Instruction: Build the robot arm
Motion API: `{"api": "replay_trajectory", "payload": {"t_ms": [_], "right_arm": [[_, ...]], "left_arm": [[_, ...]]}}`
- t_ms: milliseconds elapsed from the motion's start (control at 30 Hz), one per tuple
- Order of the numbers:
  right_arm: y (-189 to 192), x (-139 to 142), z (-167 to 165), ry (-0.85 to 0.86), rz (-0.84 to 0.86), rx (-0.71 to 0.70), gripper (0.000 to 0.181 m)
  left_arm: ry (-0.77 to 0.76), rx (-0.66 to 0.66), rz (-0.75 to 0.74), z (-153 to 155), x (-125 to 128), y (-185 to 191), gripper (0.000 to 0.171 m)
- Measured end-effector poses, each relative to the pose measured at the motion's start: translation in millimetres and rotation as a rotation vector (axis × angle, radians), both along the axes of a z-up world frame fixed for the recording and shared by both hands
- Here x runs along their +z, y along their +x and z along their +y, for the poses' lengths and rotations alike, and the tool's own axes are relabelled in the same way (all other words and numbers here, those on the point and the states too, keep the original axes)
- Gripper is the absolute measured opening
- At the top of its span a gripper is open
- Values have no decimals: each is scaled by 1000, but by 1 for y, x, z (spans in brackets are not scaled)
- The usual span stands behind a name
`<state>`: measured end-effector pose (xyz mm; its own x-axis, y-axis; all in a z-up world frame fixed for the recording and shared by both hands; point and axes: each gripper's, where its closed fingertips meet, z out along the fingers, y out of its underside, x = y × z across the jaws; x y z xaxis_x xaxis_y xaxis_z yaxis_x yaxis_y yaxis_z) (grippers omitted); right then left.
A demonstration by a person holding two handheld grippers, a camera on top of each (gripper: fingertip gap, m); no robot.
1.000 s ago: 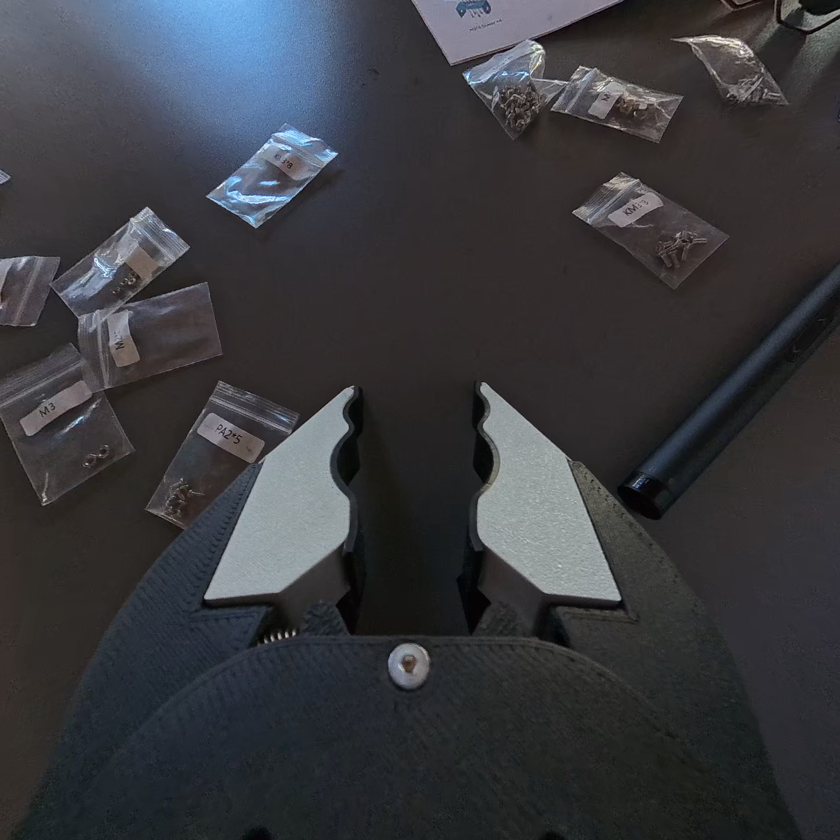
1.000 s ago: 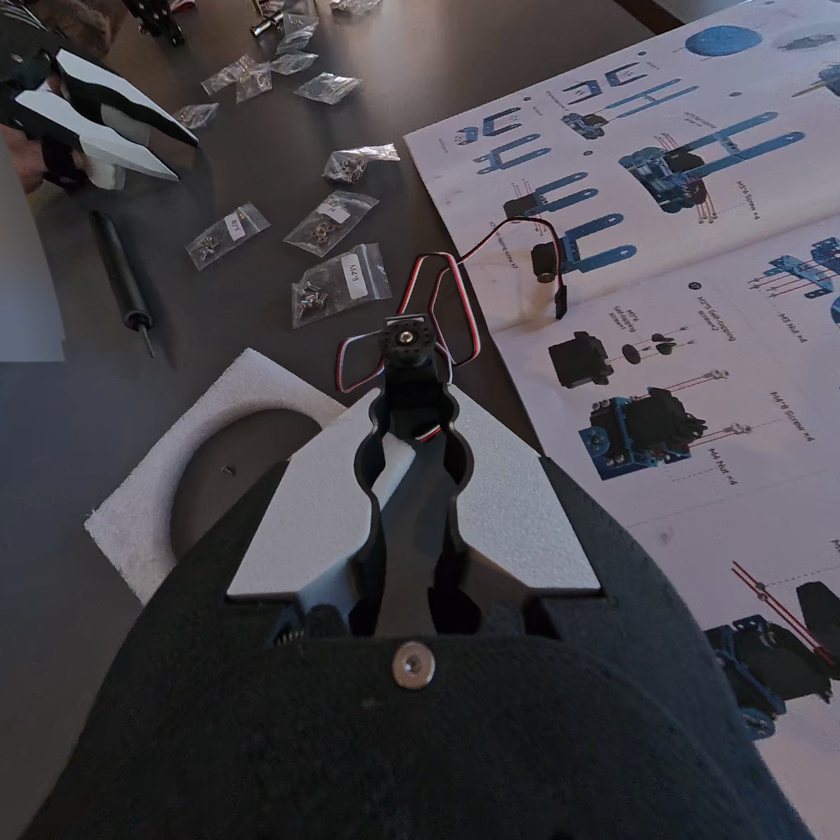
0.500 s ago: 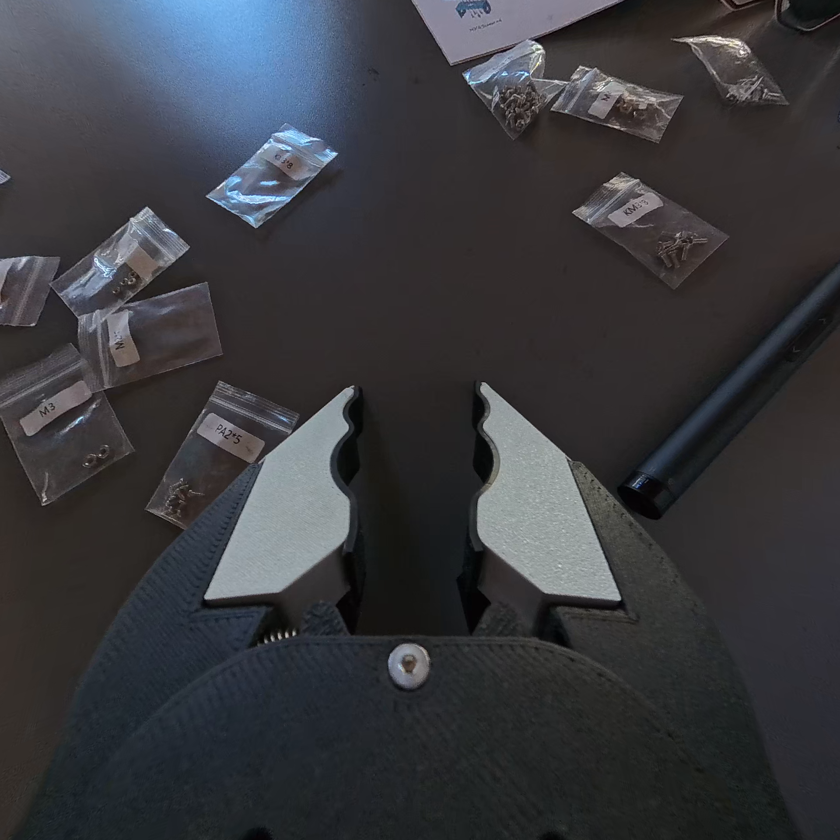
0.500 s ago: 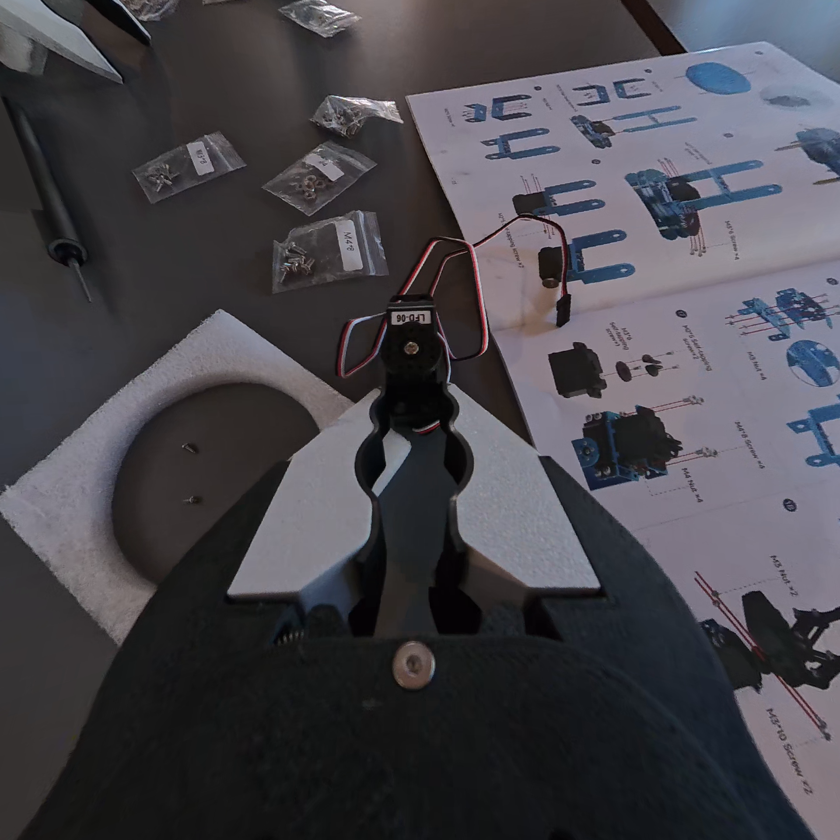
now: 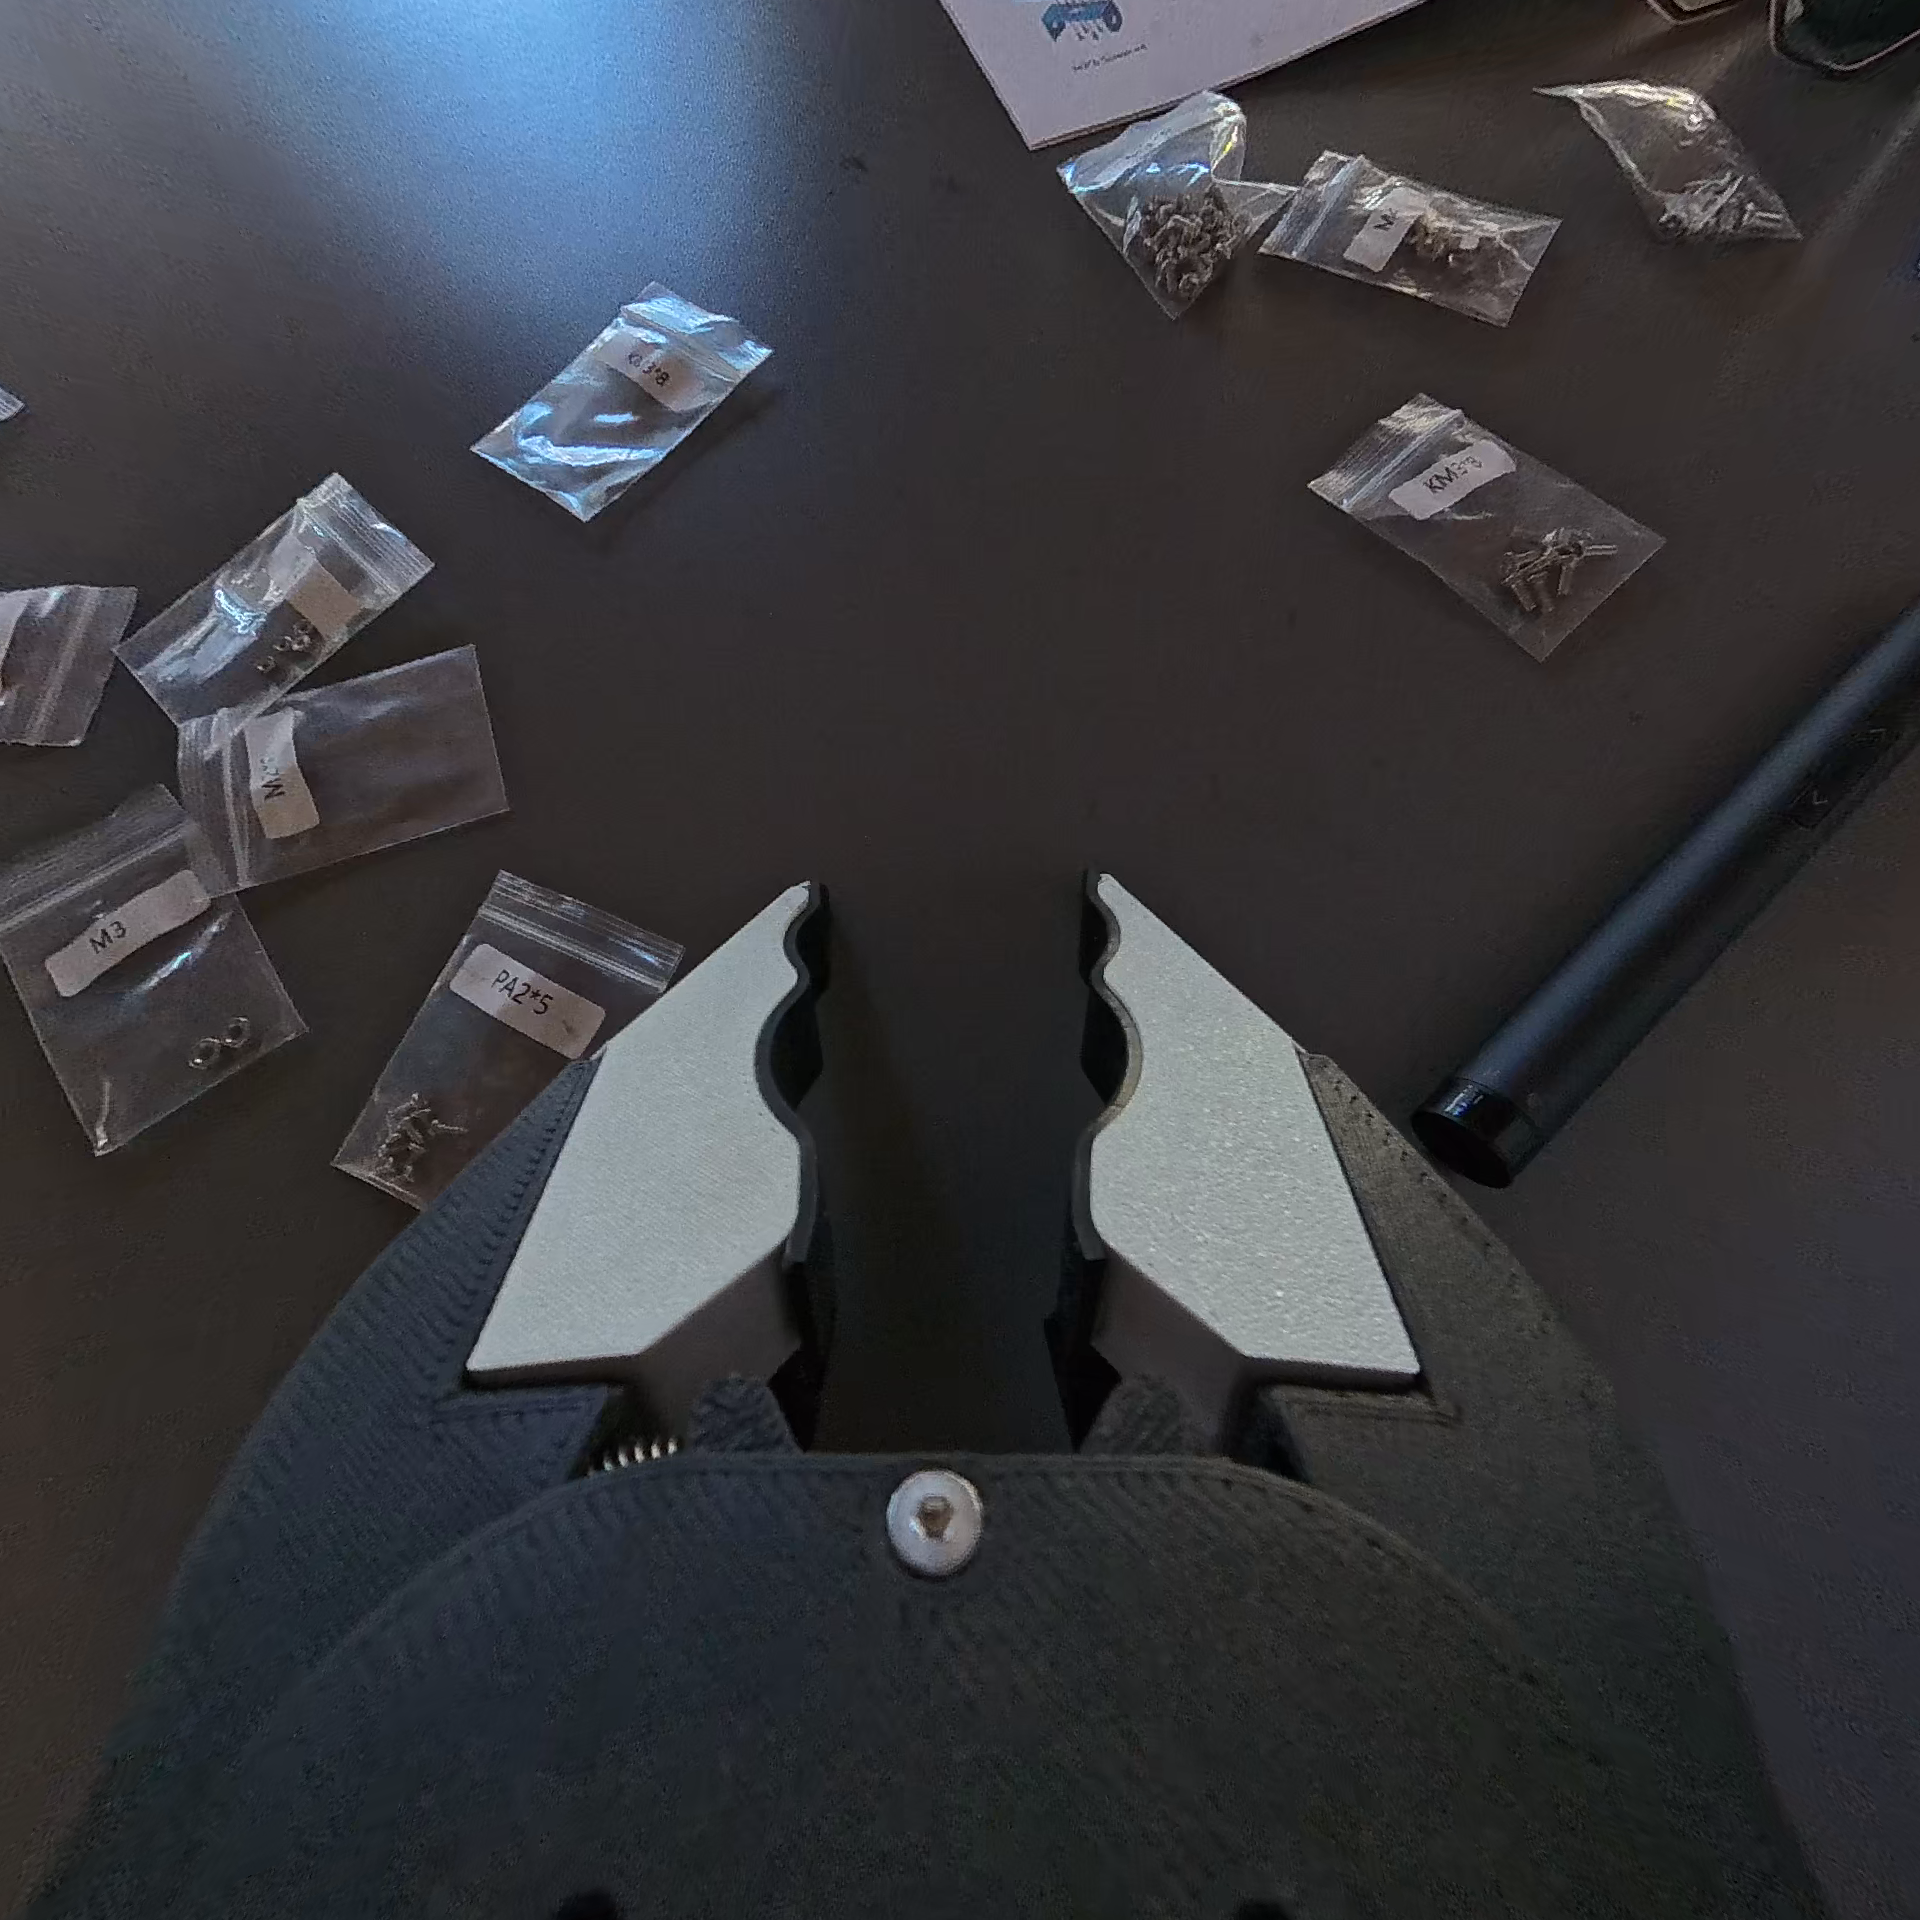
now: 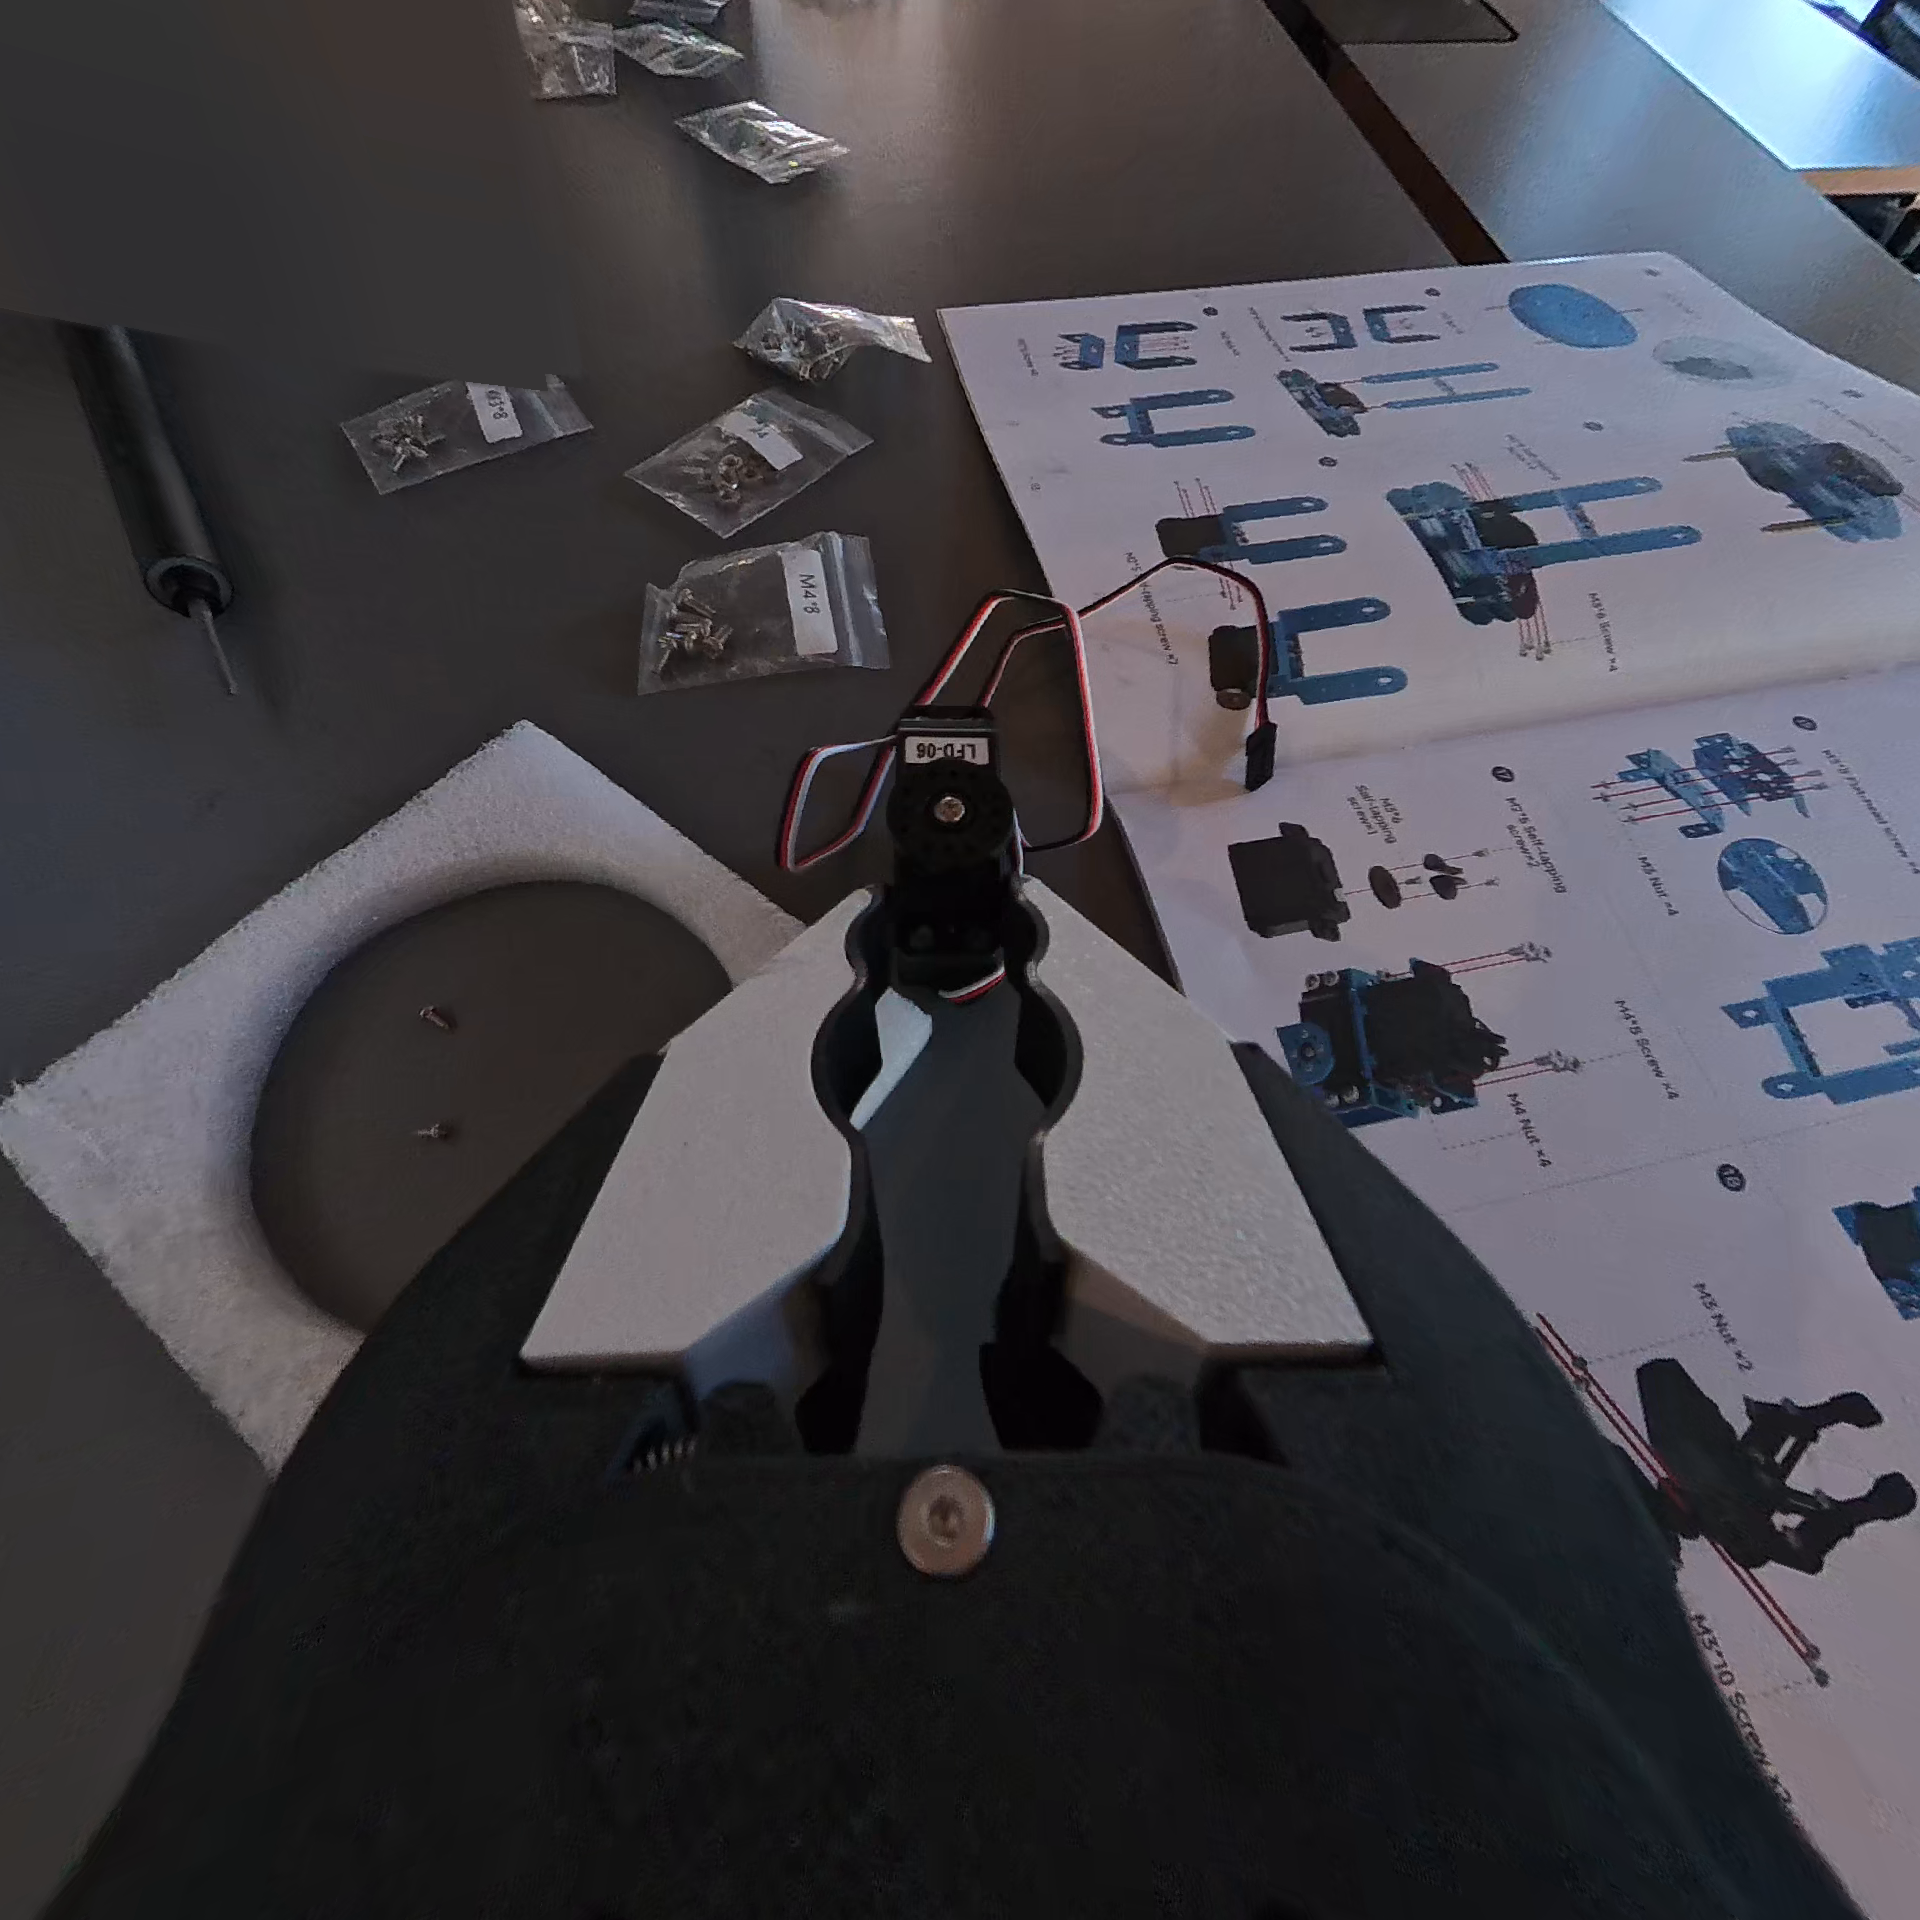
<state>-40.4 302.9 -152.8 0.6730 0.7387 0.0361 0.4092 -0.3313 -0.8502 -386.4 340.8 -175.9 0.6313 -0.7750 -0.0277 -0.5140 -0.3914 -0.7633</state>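
Left tool [image 5: 954, 899] held above the dark desk [image 5: 935, 582], jaws spread apart with nothing between them. Just beside its left finger, touching the edge in view, a small clear bag with a white label and tiny screws [image 5: 497, 1039]. Further left, a cluster of similar labelled bags [image 5: 260, 769], partly overlapping. To the right, near the right finger but apart from it, the butt end of a black cylindrical screwdriver handle [image 5: 1662, 904], lying diagonally. Beyond, one bag alone at centre-left [image 5: 623, 400], another on the right with short screws [image 5: 1486, 525], then three more bags [image 5: 1309, 208] below the corner of a white printed sheet [image 5: 1153, 62]. Right tool [image 6: 948, 894] clenched on a small black servo motor [image 6: 948, 821], gripped at the fingertips with the round horn and white label facing up; red, white and black wire [image 6: 1039, 665] looping away, its black connector [image 6: 1257, 758] resting on the large illustrated instruction sheet [image 6: 1558, 727] spread to the right. Left of the fingers, a white foam square with a round cut-out [image 6: 135, 1164], two tiny screws [image 6: 436, 1070] on the desk inside the hole. Farther off, three bags of hardware [image 6: 764, 613] between foam and sheet, a black screwdriver with thin tip [image 6: 156, 509] at the left, more bags [image 6: 665, 62] at the far edge.
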Motion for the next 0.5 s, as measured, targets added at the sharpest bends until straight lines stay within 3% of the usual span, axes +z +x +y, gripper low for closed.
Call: {"api": "replay_trajectory", "payload": {"t_ms": [300,500], "right_arm": [[-1,1,-2,-8,13,22,21],[0,17,-10,65,92,63,43]], "left_arm": [[-1,0,0,0,0,0,48],[-1,-1,-1,0,0,0,48]]}}
